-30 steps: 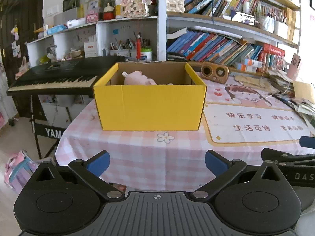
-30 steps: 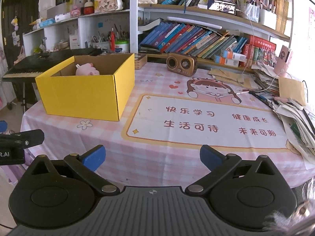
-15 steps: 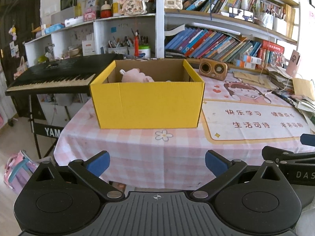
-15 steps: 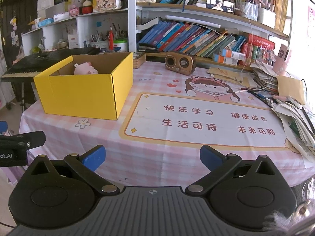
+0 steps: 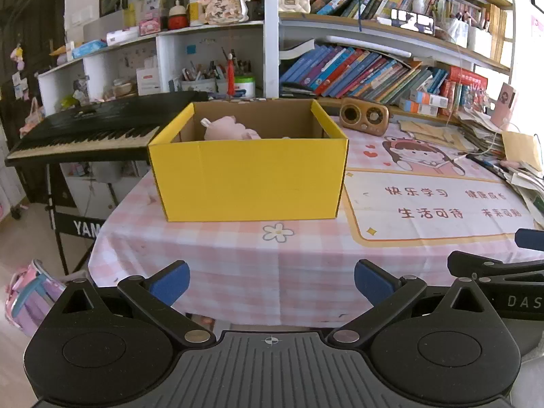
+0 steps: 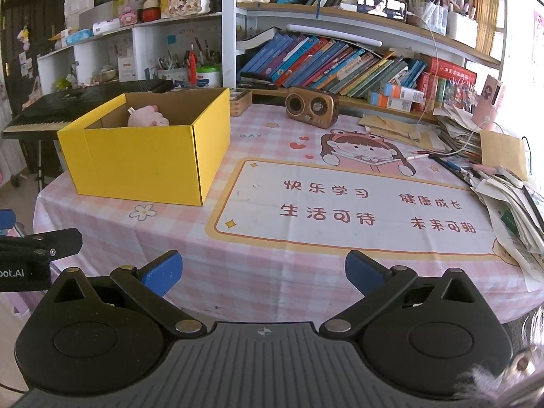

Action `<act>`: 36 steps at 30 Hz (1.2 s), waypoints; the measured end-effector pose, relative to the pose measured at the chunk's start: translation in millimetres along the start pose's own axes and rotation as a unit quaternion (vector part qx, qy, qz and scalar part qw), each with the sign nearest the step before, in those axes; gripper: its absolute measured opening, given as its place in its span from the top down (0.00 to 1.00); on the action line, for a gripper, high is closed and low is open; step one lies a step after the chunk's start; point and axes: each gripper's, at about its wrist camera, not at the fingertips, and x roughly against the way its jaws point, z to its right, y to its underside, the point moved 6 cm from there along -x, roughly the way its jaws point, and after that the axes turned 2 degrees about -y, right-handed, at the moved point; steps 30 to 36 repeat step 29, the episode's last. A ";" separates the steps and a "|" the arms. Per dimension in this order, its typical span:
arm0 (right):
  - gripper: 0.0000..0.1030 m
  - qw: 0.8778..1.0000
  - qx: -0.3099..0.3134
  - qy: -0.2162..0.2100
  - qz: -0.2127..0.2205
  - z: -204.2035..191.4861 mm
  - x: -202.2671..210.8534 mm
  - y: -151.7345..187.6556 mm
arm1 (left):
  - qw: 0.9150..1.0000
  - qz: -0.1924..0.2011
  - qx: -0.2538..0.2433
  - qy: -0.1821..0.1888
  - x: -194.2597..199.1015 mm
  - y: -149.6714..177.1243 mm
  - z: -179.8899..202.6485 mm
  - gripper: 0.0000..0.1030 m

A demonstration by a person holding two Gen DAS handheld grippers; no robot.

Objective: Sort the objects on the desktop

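— What did you have closest to you on the left?

— My left tool (image 5: 272,280) hung with its blue pads spread wide and nothing between them, just short of the near edge of the desk (image 5: 306,272). The right tool (image 6: 263,270) was the same: pads wide apart, empty, over the near edge too. From the left camera I caught the right tool's black arm poking in at my right side.

— And beyond the pads?

— Straight ahead of the left tool sat the yellow box (image 5: 248,176), open at the top, standing on the pink checked cloth. From the right tool it lay ahead and off to the left (image 6: 142,166). A pink plush toy (image 5: 231,131) rested inside it, toward the back left corner; only its top showed over the rim.

— Anything ahead of the right tool?

— The printed mat (image 6: 357,204) with red characters, bare, directly in front. Farther on, a small brown radio (image 6: 312,106) stood near the back of the desk, and loose papers (image 6: 510,197) were heaped along the right edge. Behind everything, the bookshelf (image 6: 340,64), and a black keyboard (image 5: 88,132) to the box's left.
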 end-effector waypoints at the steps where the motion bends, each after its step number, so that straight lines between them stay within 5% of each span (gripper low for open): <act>1: 0.00 1.000 0.000 0.000 0.000 0.1 0.0 0.0 | 1.000 0.000 0.000 0.000 -0.2 0.0 0.2 0.00; 36: 0.00 1.000 -0.003 -0.005 -0.013 5.9 -5.2 9.1 | 1.000 -0.006 -0.007 0.008 -3.6 4.3 8.8 0.00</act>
